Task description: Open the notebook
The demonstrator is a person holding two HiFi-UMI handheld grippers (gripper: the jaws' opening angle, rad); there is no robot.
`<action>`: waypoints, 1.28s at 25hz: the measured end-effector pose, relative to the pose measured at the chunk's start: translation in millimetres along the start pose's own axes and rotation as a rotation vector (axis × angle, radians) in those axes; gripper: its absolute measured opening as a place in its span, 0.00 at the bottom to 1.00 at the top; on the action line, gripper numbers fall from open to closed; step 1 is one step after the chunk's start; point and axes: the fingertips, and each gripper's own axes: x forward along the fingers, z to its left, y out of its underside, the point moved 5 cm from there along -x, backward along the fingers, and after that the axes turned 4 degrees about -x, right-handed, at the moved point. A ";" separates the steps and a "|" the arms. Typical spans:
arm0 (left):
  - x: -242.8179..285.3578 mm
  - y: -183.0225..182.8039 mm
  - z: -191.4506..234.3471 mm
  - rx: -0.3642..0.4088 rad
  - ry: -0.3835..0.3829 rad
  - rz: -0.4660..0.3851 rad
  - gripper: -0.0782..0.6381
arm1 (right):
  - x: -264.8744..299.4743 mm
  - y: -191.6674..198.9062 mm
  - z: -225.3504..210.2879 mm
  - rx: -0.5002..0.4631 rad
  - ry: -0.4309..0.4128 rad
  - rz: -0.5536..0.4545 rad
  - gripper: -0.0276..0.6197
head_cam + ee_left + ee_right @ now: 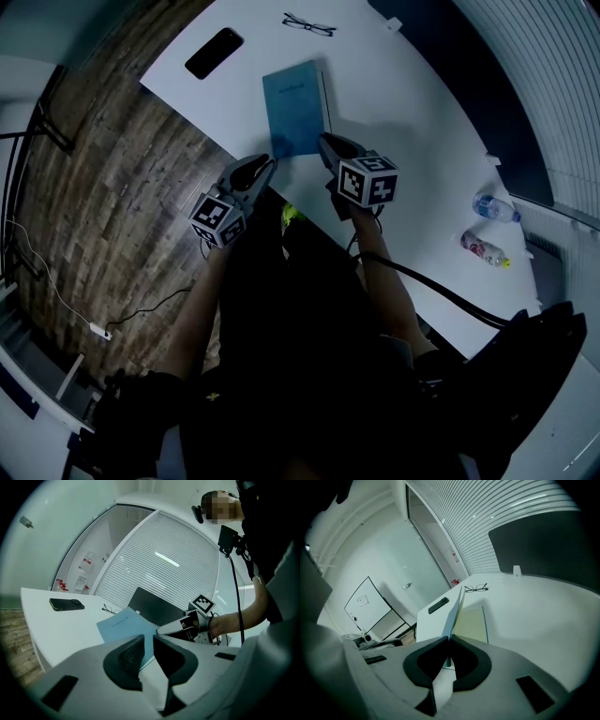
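And the right gripper [449, 639] has it: jaws clenched on the near edge of the blue cover [457, 611], pads pinched on that thin sheet. The cover stands up off the book, leaning left, with the pale lined page [474, 619] showing beneath it on the right.

Over to the left gripper [149, 643]: jaws a narrow slit apart and nothing between them. It hangs at the table's near edge, pointing roughly level across the top. The notebook [295, 105] lies just beyond its tips, near left corner closest. In the head view the two grippers flank the notebook's near end, left at the left corner, right at the right corner. The book itself runs straight away from them across the white table [422, 122].

Now the room. The table's near edge cuts diagonally right under both grippers, with the wood floor [103, 187] beyond it on the left. To the right of the notebook there's a wide stretch of white tabletop. On the far left sits a black phone [214, 52], well apart from the book. A pair of glasses [309, 24] lies past the notebook's far end, near it but not touching. Two bottles [487, 230] lie well off to the right by the far edge. A dark panel [548, 541] rises behind the table.
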 end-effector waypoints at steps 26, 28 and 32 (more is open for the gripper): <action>-16.8 -15.2 3.2 0.008 -0.040 -0.041 0.19 | 11.7 -19.8 73.4 -0.183 -0.160 0.016 0.09; -20.6 -15.0 4.8 0.006 -0.046 -0.044 0.19 | 14.1 -19.8 77.3 -0.190 -0.166 0.020 0.09; -28.4 -15.7 6.2 0.005 -0.060 -0.055 0.19 | 17.1 -20.9 85.3 -0.203 -0.185 0.029 0.09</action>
